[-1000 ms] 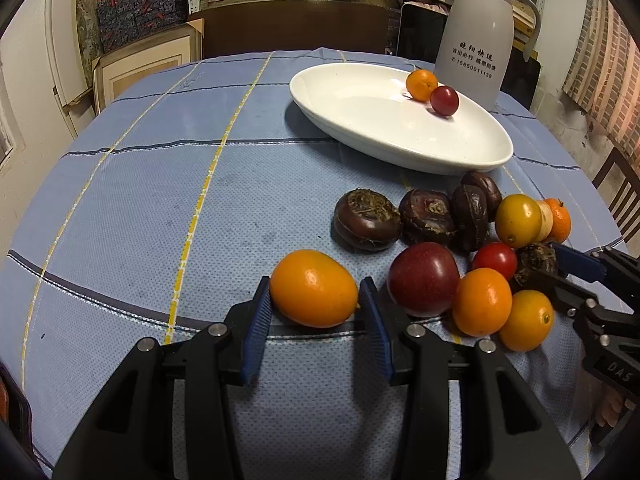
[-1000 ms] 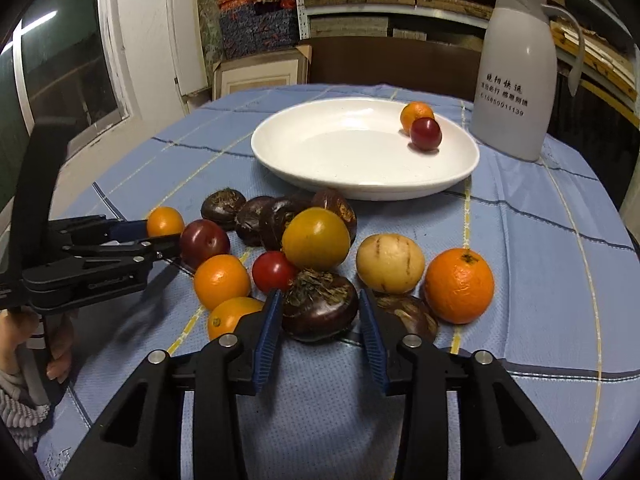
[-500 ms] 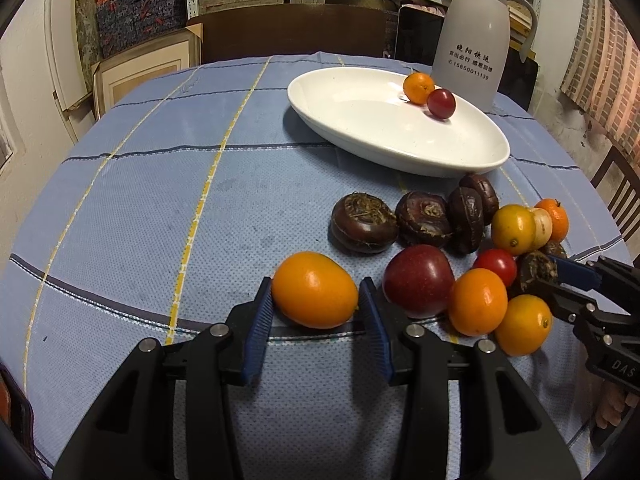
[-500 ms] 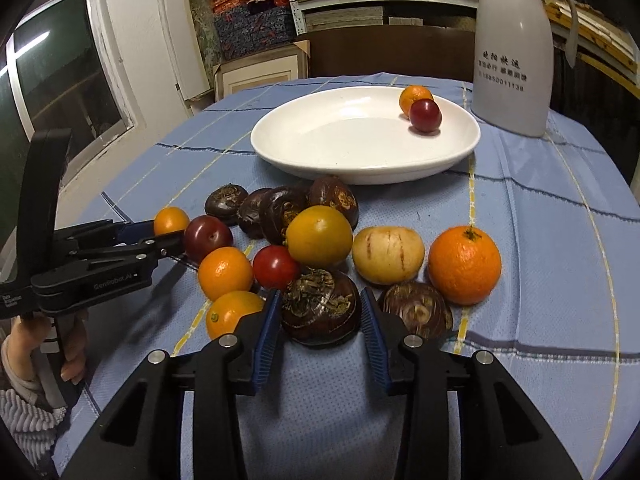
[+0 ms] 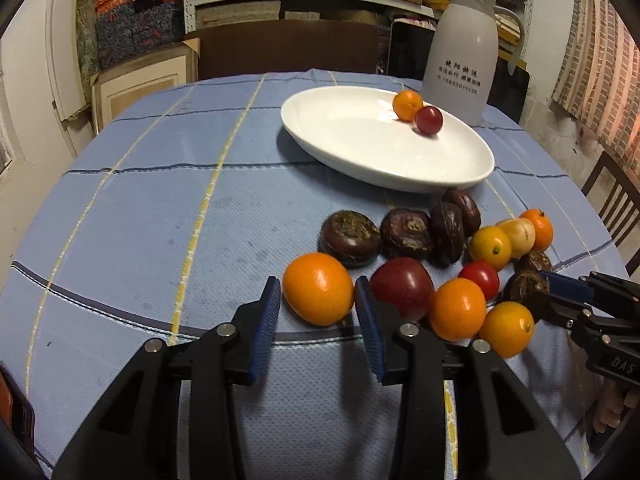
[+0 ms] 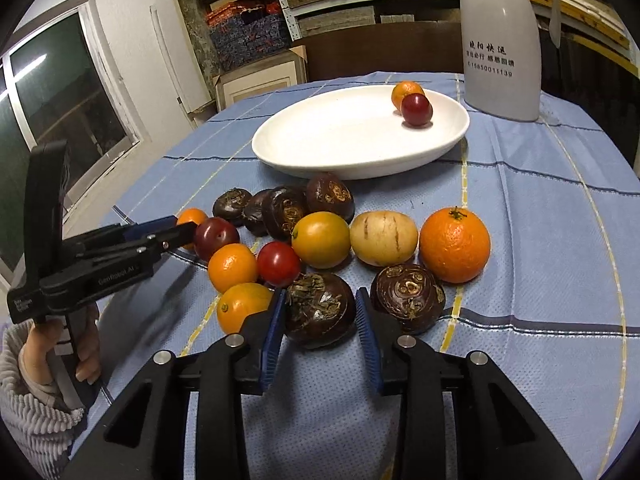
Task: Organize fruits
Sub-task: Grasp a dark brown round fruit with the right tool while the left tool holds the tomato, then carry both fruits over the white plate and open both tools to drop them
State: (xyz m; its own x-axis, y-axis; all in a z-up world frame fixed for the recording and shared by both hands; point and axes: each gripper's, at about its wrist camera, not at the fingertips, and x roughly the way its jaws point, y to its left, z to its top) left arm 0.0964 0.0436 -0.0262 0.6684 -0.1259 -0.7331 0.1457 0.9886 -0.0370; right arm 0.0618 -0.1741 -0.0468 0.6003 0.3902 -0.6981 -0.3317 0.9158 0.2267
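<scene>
white plate (image 5: 348, 148), small orange (image 5: 407, 105), red fruit (image 5: 428, 120)

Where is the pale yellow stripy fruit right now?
In the right wrist view, the pale yellow striped fruit lies on the blue tablecloth, between a yellow-orange fruit on its left and the big orange on its right.

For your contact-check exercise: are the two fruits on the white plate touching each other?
Touching. In the right wrist view the small orange fruit and dark red fruit on the white plate overlap with no gap; the left wrist view agrees.

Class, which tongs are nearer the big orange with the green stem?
Right. The right tongs sit just beside the stemmed orange, gripping a dark fruit; the left tongs are across the pile.
</scene>
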